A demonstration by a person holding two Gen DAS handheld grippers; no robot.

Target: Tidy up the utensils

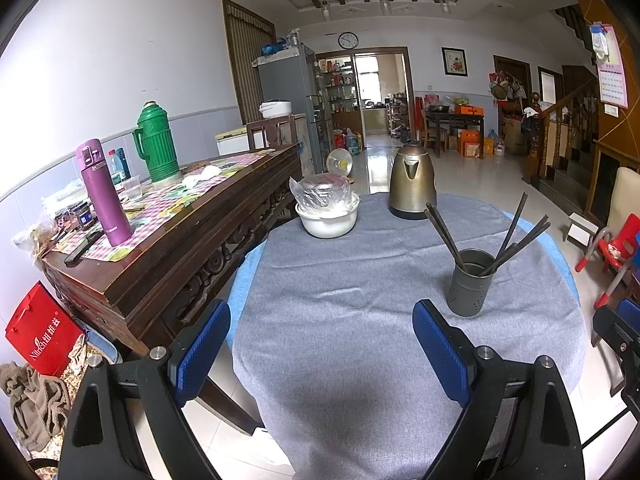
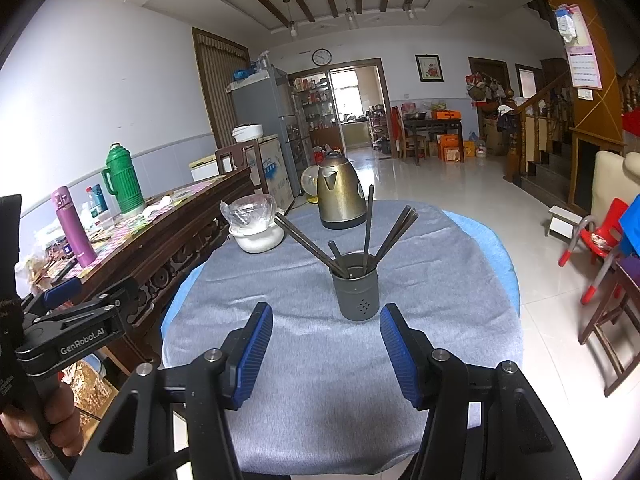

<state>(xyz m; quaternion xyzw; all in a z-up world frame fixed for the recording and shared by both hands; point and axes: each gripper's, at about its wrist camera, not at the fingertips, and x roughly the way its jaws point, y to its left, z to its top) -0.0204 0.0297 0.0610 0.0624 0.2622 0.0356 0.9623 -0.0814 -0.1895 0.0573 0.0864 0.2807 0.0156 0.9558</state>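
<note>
A dark grey perforated utensil holder (image 1: 471, 284) (image 2: 356, 286) stands upright on the round table's grey cloth (image 1: 352, 304) (image 2: 320, 344). Several dark chopsticks (image 1: 516, 236) (image 2: 370, 226) lean out of it in different directions. My left gripper (image 1: 322, 320) is open over the near part of the cloth, with the holder ahead to its right. My right gripper (image 2: 326, 326) is open too, just short of the holder, nothing between its blue pads. The left gripper's body, held by a hand (image 2: 60, 412), shows at the right wrist view's left edge.
A brass-coloured kettle (image 1: 412, 186) (image 2: 340, 196) and a white bowl covered in plastic (image 1: 326, 210) (image 2: 256, 226) stand at the table's far side. A wooden sideboard (image 1: 168, 248) with a green thermos (image 1: 158, 142) and purple flask (image 1: 104, 192) runs along the left. Red chairs (image 2: 592, 240) are at the right.
</note>
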